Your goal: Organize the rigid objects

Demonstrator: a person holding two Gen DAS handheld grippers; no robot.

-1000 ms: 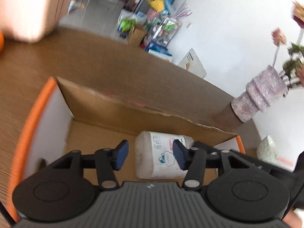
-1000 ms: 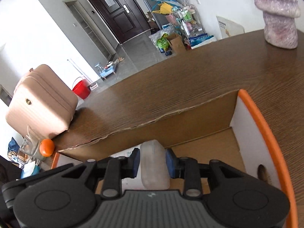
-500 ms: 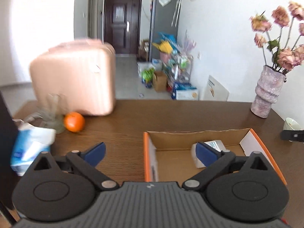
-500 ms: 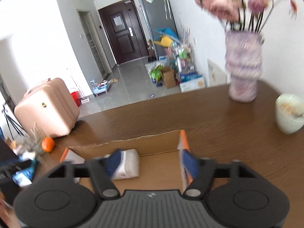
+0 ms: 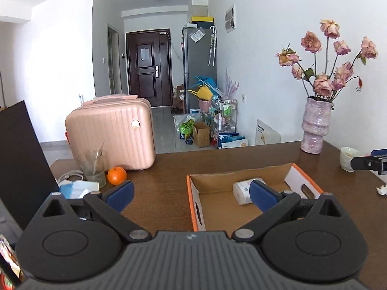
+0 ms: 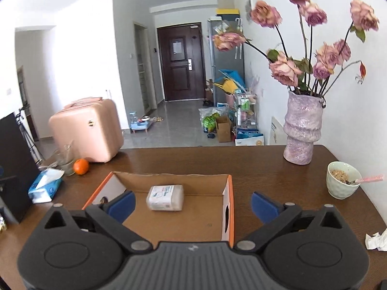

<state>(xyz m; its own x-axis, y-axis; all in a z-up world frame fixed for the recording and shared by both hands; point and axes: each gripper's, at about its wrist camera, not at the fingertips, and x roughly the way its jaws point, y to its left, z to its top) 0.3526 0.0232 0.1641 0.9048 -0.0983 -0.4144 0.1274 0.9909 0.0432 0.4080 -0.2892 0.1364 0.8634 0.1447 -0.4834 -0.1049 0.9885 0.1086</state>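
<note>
An open cardboard box with orange rim (image 5: 191,200) (image 6: 231,193) lies on the brown table. A white pack (image 5: 241,189) (image 6: 165,197) lies inside it on the box floor. My left gripper (image 5: 191,194) is open and empty, held above the table at the box's left side. My right gripper (image 6: 192,203) is open and empty, raised above the box's near right part. An orange (image 5: 117,175) (image 6: 81,166) sits on the table left of the box.
A pink case (image 5: 113,133), a glass (image 5: 92,169) and a blue tissue pack (image 6: 44,184) stand at the left. A vase with flowers (image 6: 302,130), a bowl with a spoon (image 6: 341,180) and crumpled paper (image 6: 376,240) are at the right.
Both grippers have opened wide, let go of the white pack in the box, and pulled back and up away from it.
</note>
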